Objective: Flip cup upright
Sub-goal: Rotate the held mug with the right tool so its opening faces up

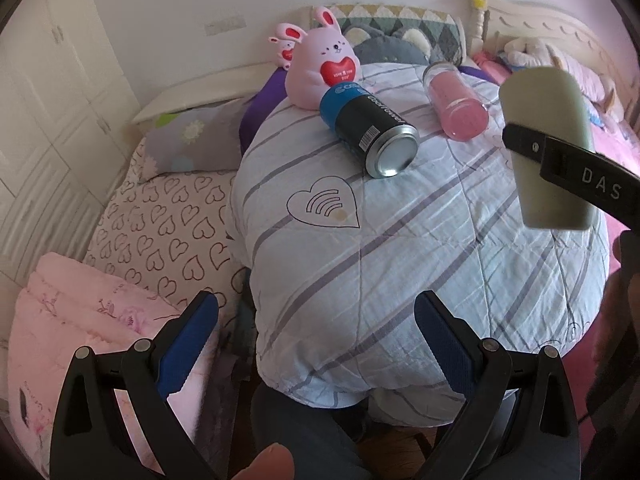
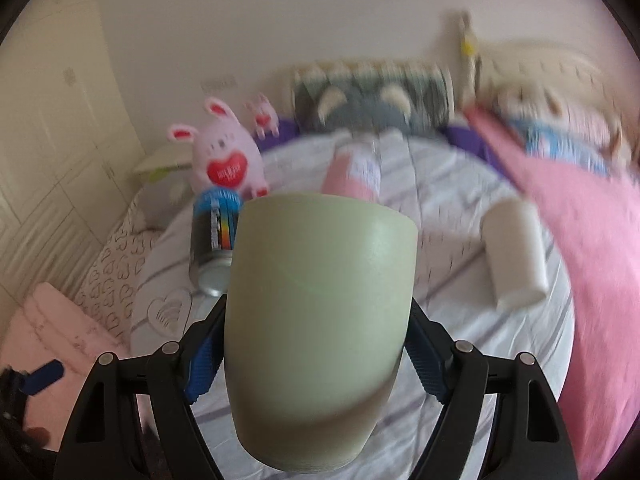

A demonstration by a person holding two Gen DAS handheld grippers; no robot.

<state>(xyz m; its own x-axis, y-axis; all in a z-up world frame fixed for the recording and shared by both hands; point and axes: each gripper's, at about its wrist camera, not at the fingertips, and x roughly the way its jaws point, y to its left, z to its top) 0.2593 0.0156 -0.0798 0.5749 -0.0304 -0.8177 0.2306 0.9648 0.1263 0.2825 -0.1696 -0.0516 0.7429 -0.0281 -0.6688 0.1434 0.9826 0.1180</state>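
Observation:
My right gripper point(image 2: 316, 344) is shut on a pale green cup point(image 2: 316, 320) and holds it in the air above the striped quilt point(image 2: 452, 320). The cup's wide end points away from the camera and its narrower rounded end points toward it. In the left wrist view the cup point(image 1: 548, 148) hangs at the right, clamped by a black finger point(image 1: 560, 160), with its wide end up. My left gripper point(image 1: 316, 344) is open and empty, low over the near edge of the quilt point(image 1: 380, 260).
On the quilt lie a blue and black can point(image 1: 368, 128), a pink clear bottle point(image 1: 456, 104) and a white cup point(image 2: 516, 252) on its side. A pink bunny toy point(image 1: 324, 68) stands behind the can. Pillows, a headboard and a white wardrobe point(image 1: 48, 120) surround the bed.

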